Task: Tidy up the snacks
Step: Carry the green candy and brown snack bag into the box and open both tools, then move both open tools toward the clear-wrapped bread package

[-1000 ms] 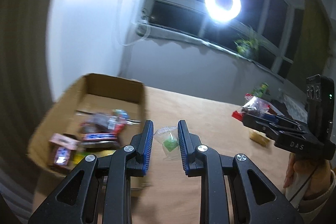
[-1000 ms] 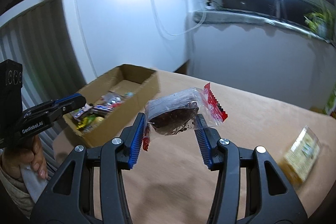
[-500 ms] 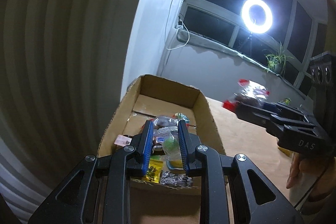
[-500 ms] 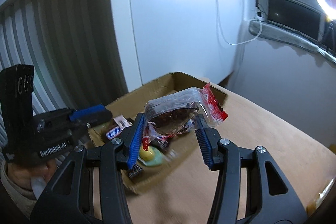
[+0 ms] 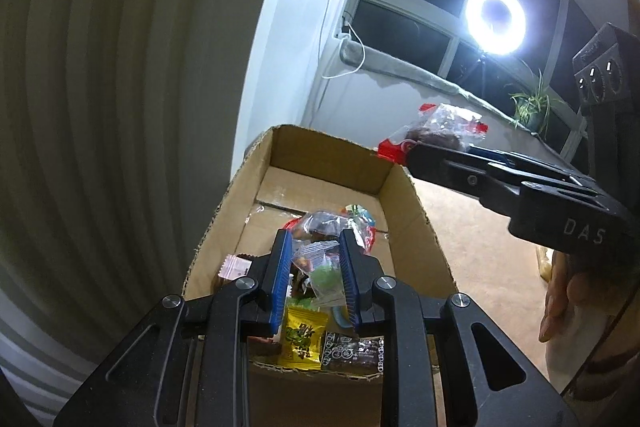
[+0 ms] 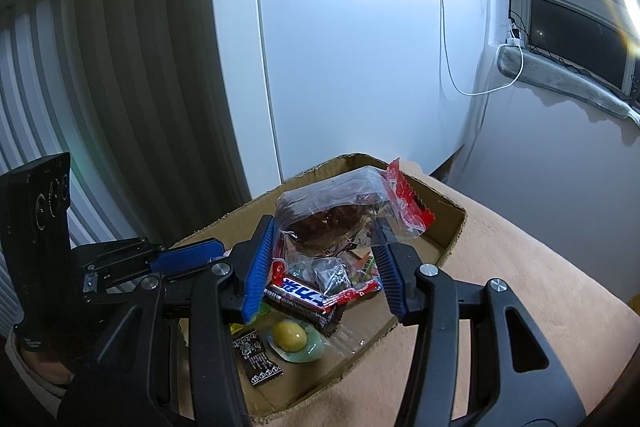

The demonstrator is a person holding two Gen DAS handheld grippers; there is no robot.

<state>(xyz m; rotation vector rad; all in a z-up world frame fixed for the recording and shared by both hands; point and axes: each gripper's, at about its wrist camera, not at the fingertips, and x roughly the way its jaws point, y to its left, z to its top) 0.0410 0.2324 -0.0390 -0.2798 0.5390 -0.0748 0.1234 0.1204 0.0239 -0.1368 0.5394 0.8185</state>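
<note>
Hovering over the cardboard box (image 6: pixel 448 205), both grippers grip packets: left gripper (image 5: pixel 314 281) a green sweet (image 5: pixel 326 273), right gripper (image 6: pixel 326 259) a brown cake (image 6: pixel 332 217).

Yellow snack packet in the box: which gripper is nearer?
Left. The left gripper hangs right above the yellow snack packet; the right gripper sits over the cardboard box's far corner.

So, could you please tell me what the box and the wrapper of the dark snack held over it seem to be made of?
The box looks like plain brown corrugated cardboard: matte, with ragged, torn rims. The dark snack's wrapper seems to be thin clear plastic film, glossy and crinkled, with red serrated ends; the contents show through.
</note>
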